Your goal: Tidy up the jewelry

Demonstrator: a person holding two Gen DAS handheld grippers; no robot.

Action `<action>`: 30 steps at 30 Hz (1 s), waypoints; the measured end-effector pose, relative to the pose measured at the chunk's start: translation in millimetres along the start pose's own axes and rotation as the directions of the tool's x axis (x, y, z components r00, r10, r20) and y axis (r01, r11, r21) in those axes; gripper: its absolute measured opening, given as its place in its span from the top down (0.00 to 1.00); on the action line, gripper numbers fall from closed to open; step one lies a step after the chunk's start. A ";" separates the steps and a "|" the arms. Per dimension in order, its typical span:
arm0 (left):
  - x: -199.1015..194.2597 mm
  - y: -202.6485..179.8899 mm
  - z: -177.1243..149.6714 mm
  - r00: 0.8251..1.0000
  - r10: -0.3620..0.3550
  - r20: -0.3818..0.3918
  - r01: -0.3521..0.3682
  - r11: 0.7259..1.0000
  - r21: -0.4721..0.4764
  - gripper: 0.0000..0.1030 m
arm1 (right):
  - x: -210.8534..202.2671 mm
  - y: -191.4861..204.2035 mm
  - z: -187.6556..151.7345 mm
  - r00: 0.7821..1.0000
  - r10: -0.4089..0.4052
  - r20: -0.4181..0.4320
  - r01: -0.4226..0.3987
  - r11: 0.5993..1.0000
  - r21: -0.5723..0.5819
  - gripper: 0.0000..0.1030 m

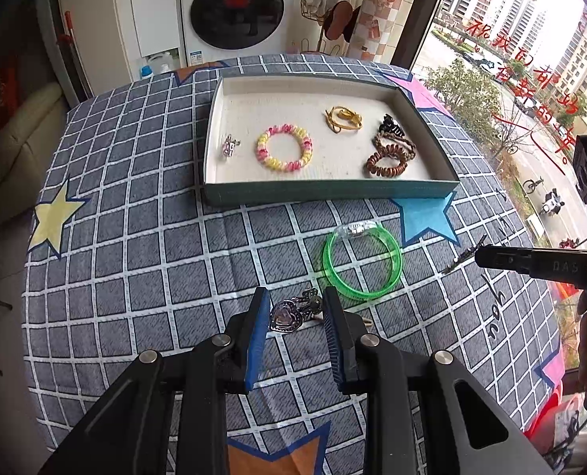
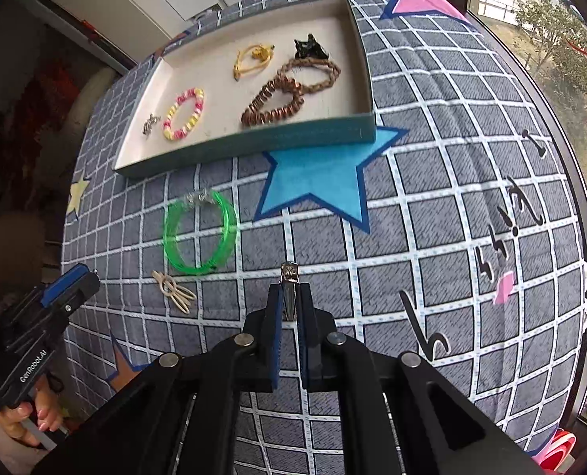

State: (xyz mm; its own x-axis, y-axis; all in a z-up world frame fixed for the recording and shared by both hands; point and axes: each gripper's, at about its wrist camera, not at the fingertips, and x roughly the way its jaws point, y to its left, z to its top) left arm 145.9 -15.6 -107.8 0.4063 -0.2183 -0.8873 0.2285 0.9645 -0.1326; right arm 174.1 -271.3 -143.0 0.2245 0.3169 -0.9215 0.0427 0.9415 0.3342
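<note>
My left gripper [image 1: 294,301] is shut on a silver heart-shaped hair clip [image 1: 286,318], just above the checked cloth. My right gripper [image 2: 289,287] is shut on a thin metal hair clip [image 2: 289,277], whose end sticks out past the fingertips. From the left wrist view that gripper [image 1: 479,256] comes in from the right with the clip [image 1: 463,256]. A green bangle [image 1: 363,263] [image 2: 200,233] lies on the cloth between both grippers and the tray [image 1: 333,194] [image 2: 254,143]. The tray holds a pink-yellow coil tie [image 1: 283,148], a yellow tie [image 1: 343,118], a black claw clip [image 1: 390,124] and brown coil ties [image 1: 388,158].
Beige rubber bands [image 2: 174,289] lie on the cloth near the bangle. A small silver piece [image 1: 230,146] sits at the tray's left end. A washing machine [image 1: 236,8] stands behind the table and a window [image 1: 511,79] runs along the right. A person's hand [image 2: 28,415] holds the left gripper.
</note>
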 end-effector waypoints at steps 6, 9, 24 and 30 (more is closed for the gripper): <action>0.5 2.5 19.2 1.000 0.002 0.026 -0.002 1.000 -0.007 0.61 | -13.3 8.0 27.5 0.999 0.026 0.042 -0.025 0.999 -0.027 0.95; 2.6 2.5 26.0 1.000 0.003 0.031 -0.003 1.000 -0.006 0.61 | -15.9 11.1 38.2 0.998 0.026 0.051 -0.024 0.999 -0.046 0.95; 13.9 6.4 34.5 1.000 -0.002 0.011 0.003 1.000 -0.024 0.61 | 25.0 -42.7 47.9 0.989 -0.144 -0.015 0.145 0.984 0.103 0.41; 14.7 9.1 33.7 1.000 -0.003 0.007 0.004 1.000 -0.027 0.61 | 28.0 -29.7 48.4 0.986 -0.167 -0.005 0.163 0.965 -0.206 0.44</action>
State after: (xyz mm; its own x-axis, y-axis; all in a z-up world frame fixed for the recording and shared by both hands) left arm 183.7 -15.0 -107.2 0.4120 -0.2227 -0.8835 0.2064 0.9673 -0.1476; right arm 226.2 -295.9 -169.1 0.2089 0.1555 -0.9655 -0.1228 0.9836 0.1318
